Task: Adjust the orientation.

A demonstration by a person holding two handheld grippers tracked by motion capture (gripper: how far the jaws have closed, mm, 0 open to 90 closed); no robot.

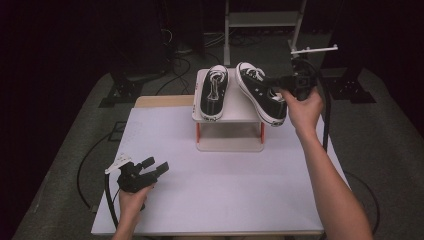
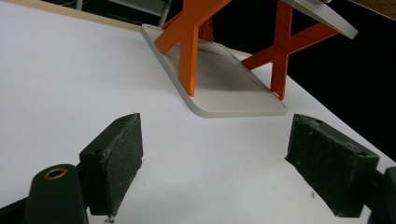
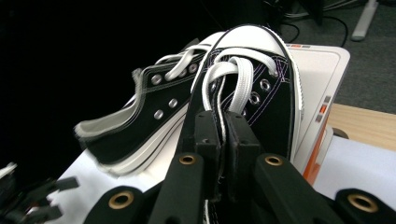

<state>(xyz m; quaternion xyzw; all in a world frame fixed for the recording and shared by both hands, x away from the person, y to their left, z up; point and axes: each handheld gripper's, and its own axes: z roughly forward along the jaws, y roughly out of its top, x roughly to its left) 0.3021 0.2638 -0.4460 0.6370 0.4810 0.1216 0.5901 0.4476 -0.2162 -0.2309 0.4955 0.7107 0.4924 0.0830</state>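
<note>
The right sneaker [image 1: 260, 92] is gripped at its tongue by the right gripper [image 1: 274, 80], whose jaws are clamped tight on it [image 3: 223, 126], so it can be carried by the upper. It is held tilted over the rack's [image 1: 240, 117] right edge, long axis 11 to 5 o'clock (toe far). 1 other sneaker [image 1: 215, 92] lies alongside. The left gripper [image 1: 155, 167] is rested at 7 o'clock, wide open, empty.
</note>
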